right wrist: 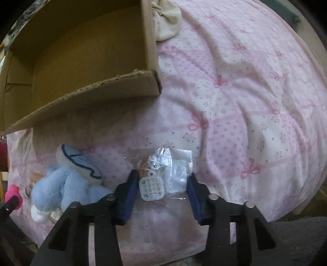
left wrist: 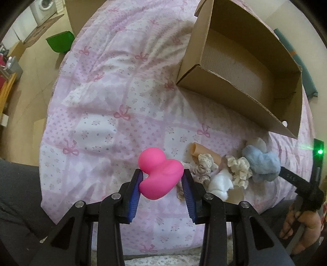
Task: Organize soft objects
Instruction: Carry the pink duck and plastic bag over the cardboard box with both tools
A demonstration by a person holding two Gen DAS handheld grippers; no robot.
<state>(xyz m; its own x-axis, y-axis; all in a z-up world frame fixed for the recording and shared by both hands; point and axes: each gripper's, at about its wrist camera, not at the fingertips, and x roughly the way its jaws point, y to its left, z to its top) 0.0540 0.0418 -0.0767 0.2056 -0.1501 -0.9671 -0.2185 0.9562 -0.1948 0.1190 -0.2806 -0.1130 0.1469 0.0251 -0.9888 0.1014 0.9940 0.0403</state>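
My left gripper (left wrist: 162, 176) is shut on a pink squishy duck-shaped toy (left wrist: 159, 177), held just above the pink bedspread (left wrist: 106, 98). To its right lie lace scrunchies (left wrist: 239, 169), a white fluffy piece (left wrist: 221, 182) and a blue plush (left wrist: 261, 165). An open cardboard box (left wrist: 231, 98) stands behind them. My right gripper (right wrist: 161, 184) is open, its fingers on either side of a clear plastic packet with a white grid charm (right wrist: 152, 188) lying on the bed. The blue plush (right wrist: 67, 184) lies left of it, and the pink toy (right wrist: 12, 194) shows at the far left.
A cream cloth bundle (right wrist: 166, 20) lies behind the box's (right wrist: 98, 100) far corner. A tan rolled piece (left wrist: 201, 150) lies by the scrunchies. Beyond the bed's left edge are a floor, a green bin (left wrist: 60, 43) and a washing machine (left wrist: 44, 10).
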